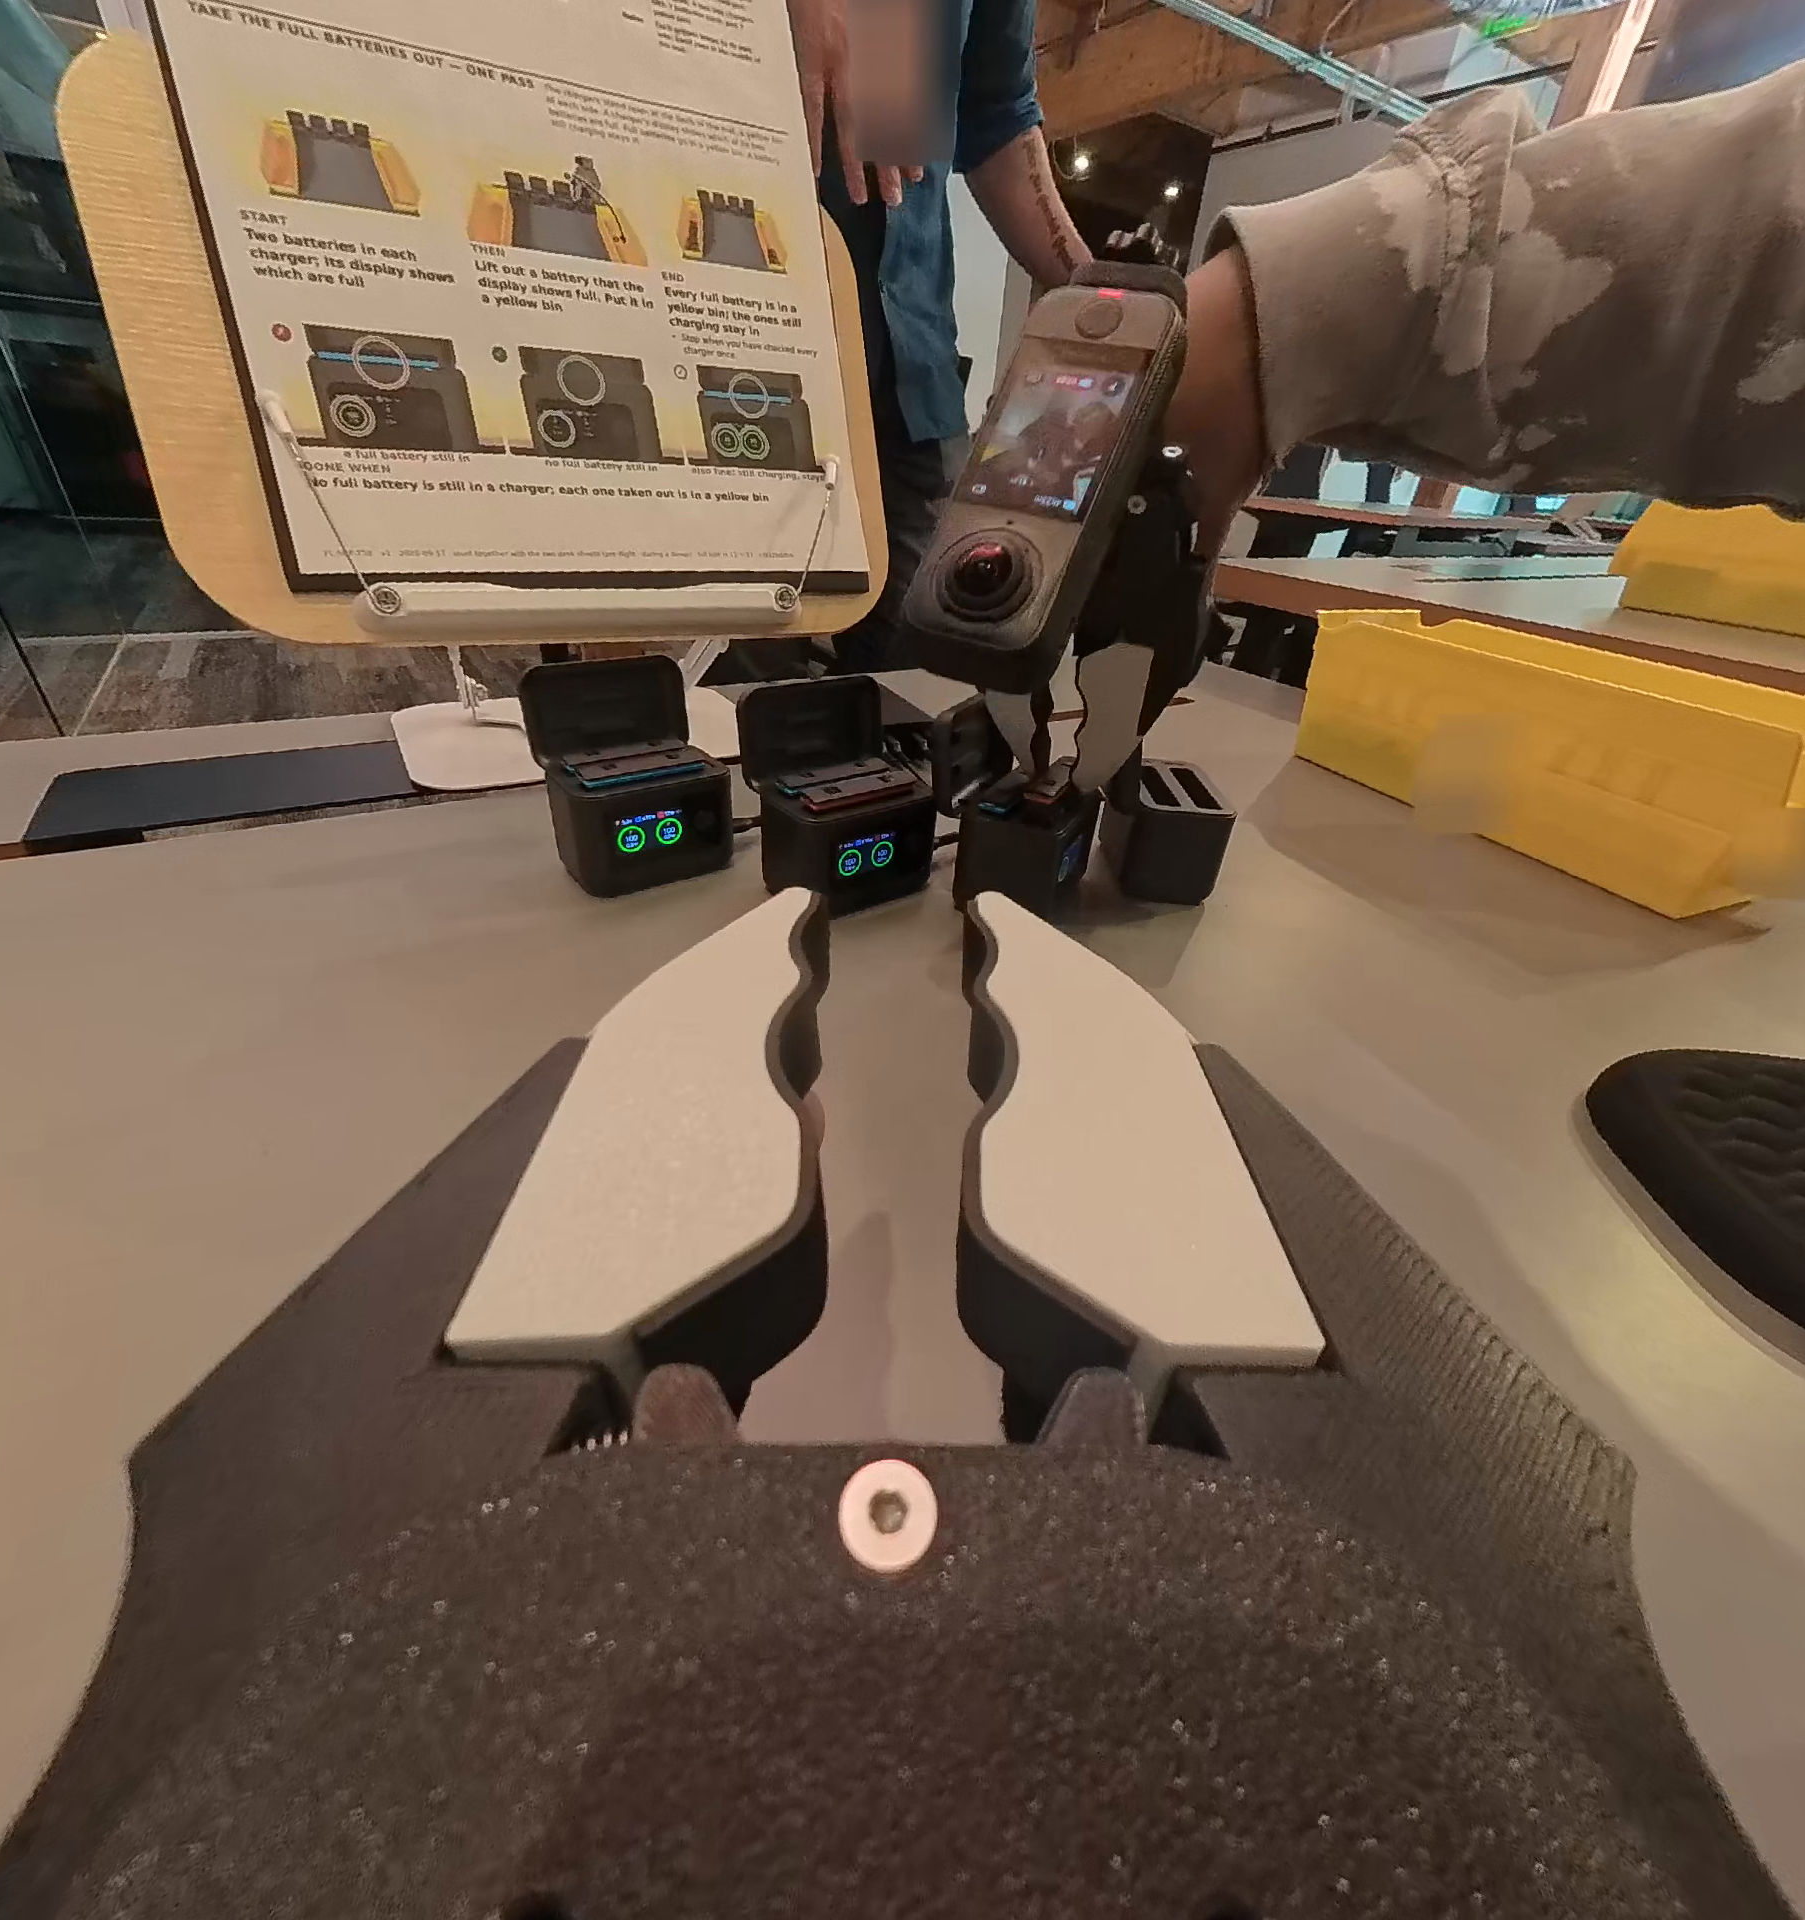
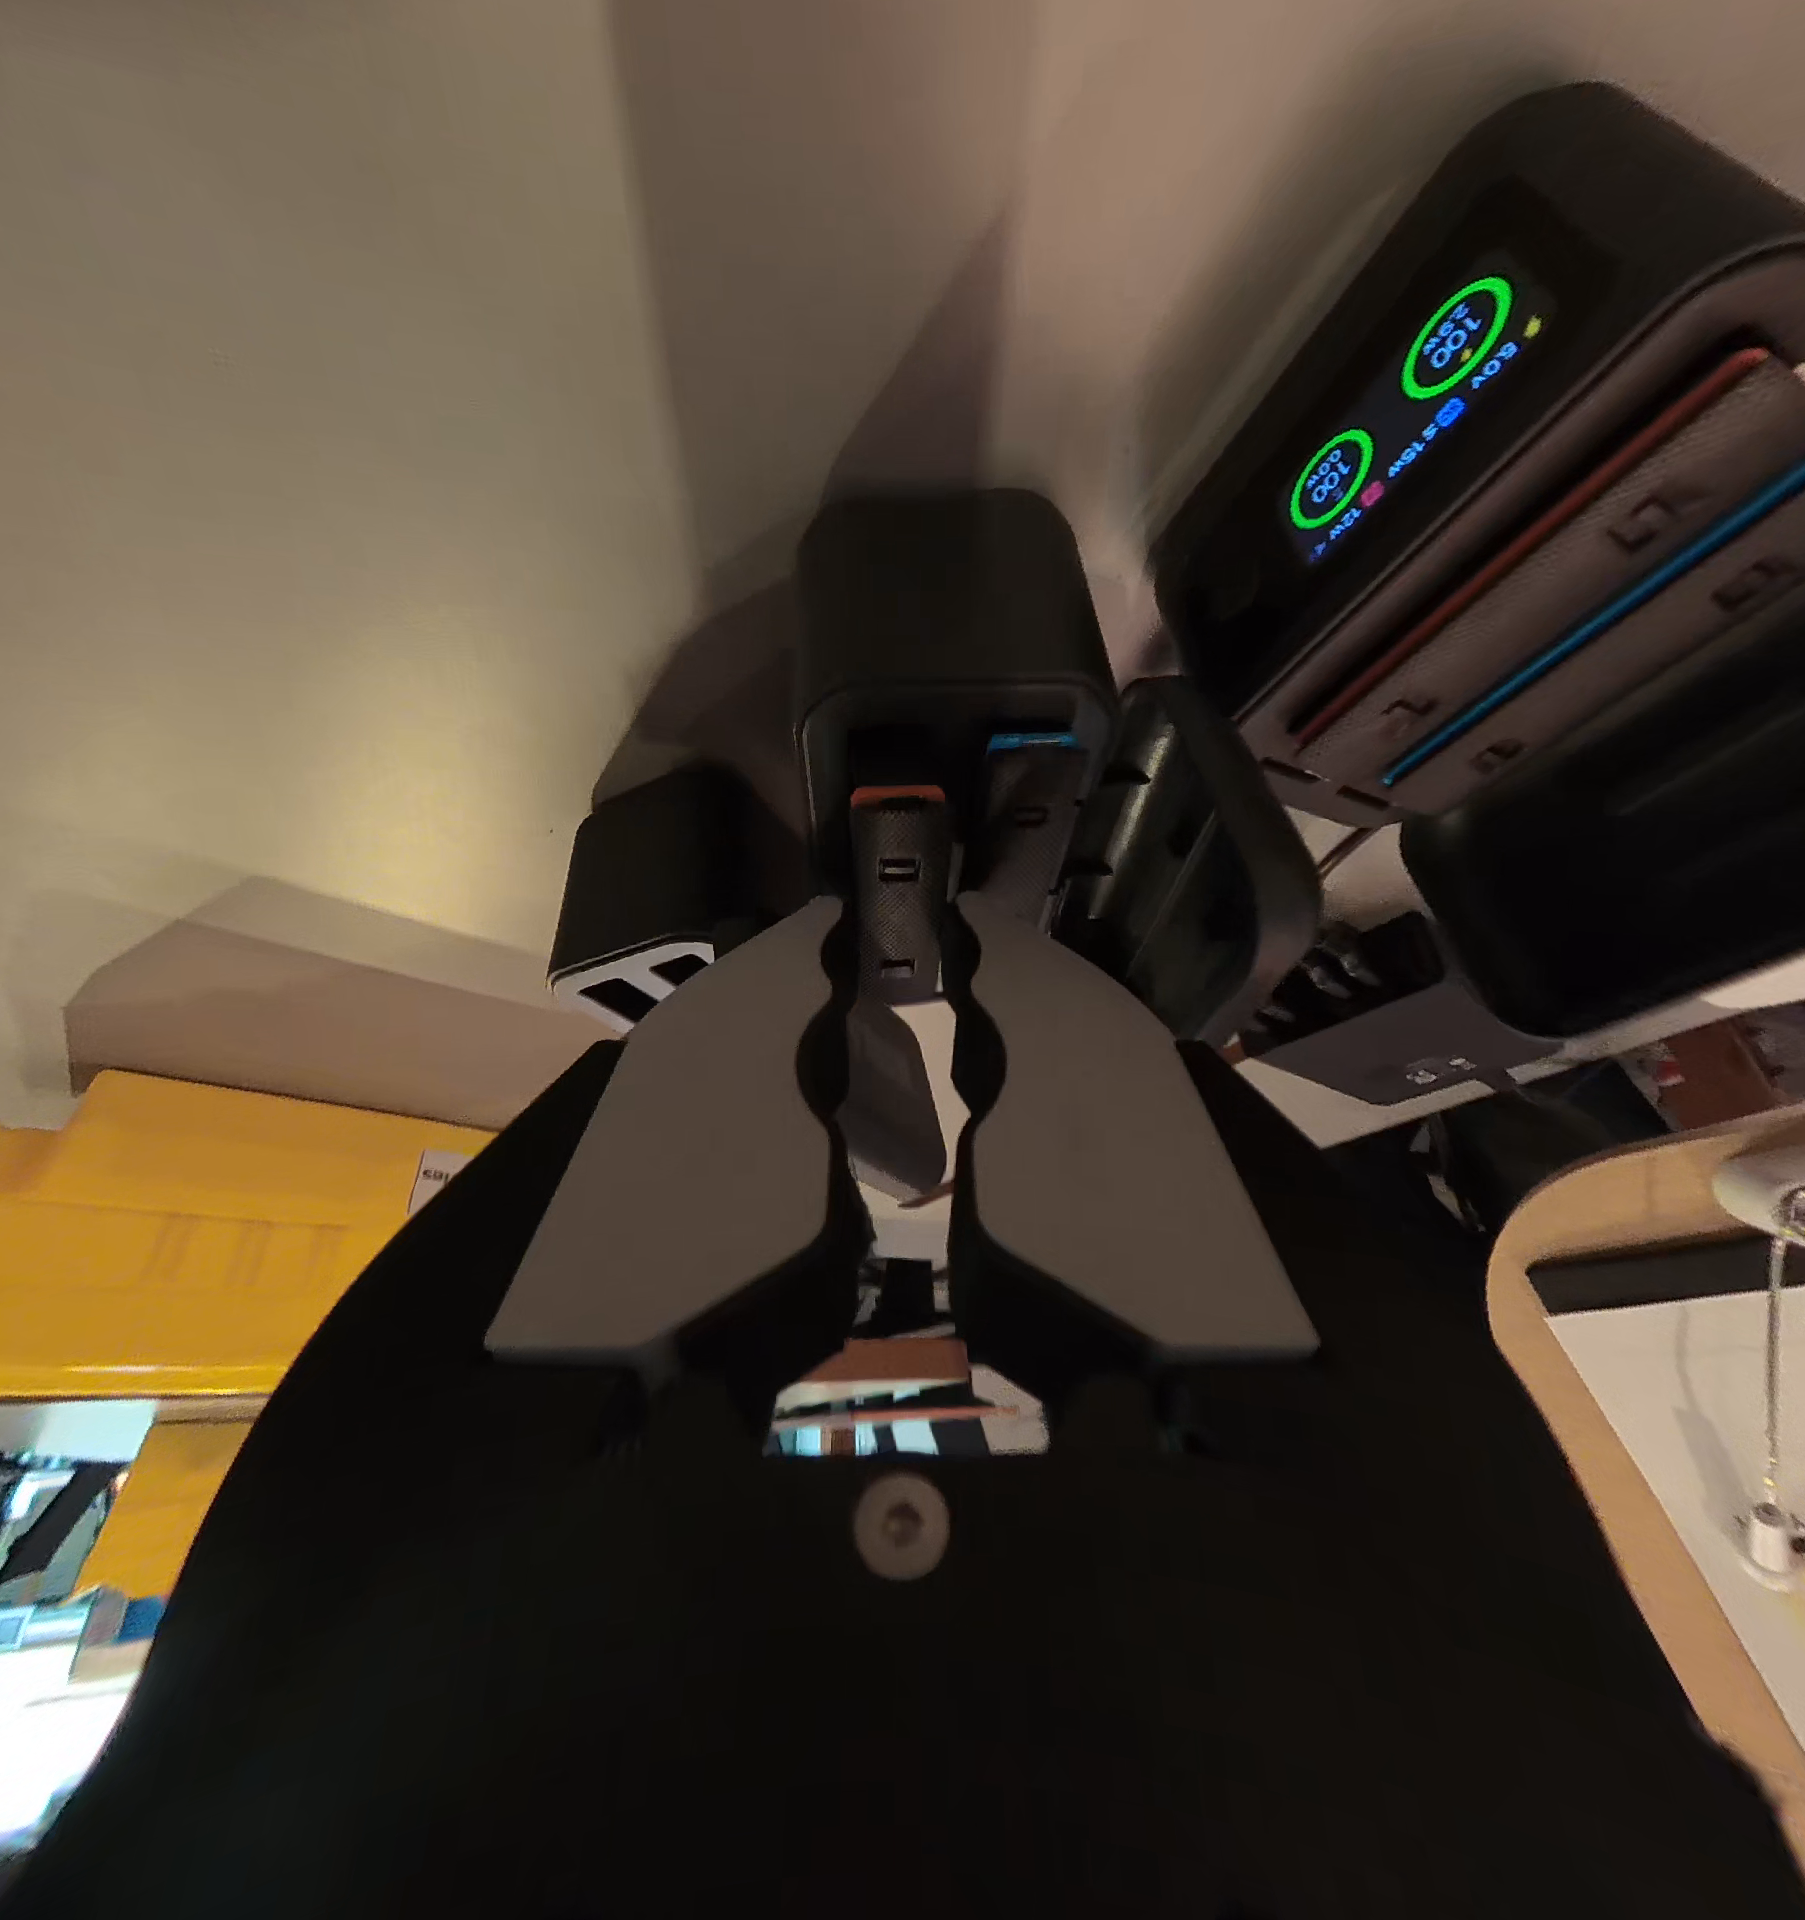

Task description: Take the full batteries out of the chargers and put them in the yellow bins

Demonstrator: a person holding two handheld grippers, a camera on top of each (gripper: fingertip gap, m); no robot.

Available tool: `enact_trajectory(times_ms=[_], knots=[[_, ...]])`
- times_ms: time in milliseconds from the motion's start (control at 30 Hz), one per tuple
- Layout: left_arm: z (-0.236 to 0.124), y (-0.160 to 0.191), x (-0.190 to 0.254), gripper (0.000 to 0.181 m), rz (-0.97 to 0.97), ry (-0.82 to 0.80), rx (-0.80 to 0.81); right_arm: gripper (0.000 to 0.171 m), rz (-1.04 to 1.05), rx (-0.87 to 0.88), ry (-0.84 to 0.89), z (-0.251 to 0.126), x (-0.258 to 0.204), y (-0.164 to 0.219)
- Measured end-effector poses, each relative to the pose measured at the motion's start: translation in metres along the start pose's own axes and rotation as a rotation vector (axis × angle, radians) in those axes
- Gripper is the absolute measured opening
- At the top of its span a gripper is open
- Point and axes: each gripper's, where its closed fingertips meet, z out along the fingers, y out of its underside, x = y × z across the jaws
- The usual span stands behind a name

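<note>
- Left wrist view: four black chargers stand in a row at the far side of the worktop point(image 1: 254, 1039), lids tipped back so the batteries can be pulled straight up. The far-left charger point(image 1: 636, 821) and its neighbour point(image 1: 844, 836) each hold two batteries and show two green rings on their screens.
- The left tongs point(image 1: 896, 920) hang low over the near worktop, aimed at the row, released and holding nothing; I judge they are waiting their turn.
- The right tongs point(image 1: 1056, 769) reach in from the right, tips down over the third charger point(image 1: 1028, 852), on a sleeved forearm point(image 1: 1563, 312) slanting down from the upper right. A camera point(image 1: 1043, 478) rides on their back.
- A yellow bin point(image 1: 1542, 748) sits to the right of the row, near enough for a short carry; another lies farther back.
- An instruction board point(image 1: 524, 312) stands behind the chargers.
- Right wrist view: the right tongs point(image 2: 896, 940) are clenched on the orange-tipped battery point(image 2: 898, 883), which stands part-way out of its slot in the third charger point(image 2: 945, 613). The grip is on the battery's narrow sides, in line with the slot, suiting a straight pull.
- A blue-tipped battery point(image 2: 1028, 821) sits deeper in the slot beside it.
- The second charger point(image 2: 1500, 416), at right, shows two green rings and holds both batteries.
- A yellow bin point(image 2: 202, 1226) lies at the lower left.
</note>
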Motion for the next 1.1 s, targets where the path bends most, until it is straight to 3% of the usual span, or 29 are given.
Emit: enact_trajectory(times_ms=[233,400,1100], knots=[[0.000,0.000,0.001,0.024,0.002,0.007,0.000,0.024,0.086,0.175,-0.044,-0.009,-0.003,0.002],[0.001,0.000,0.001,0.024,0.002,0.007,0.001,0.006,0.123,0.297,-0.039,-0.010,0.001,-0.005],[0.001,-0.002,0.002,0.023,0.012,0.011,0.012,0.000,0.118,0.230,0.005,-0.004,0.001,-0.008]])
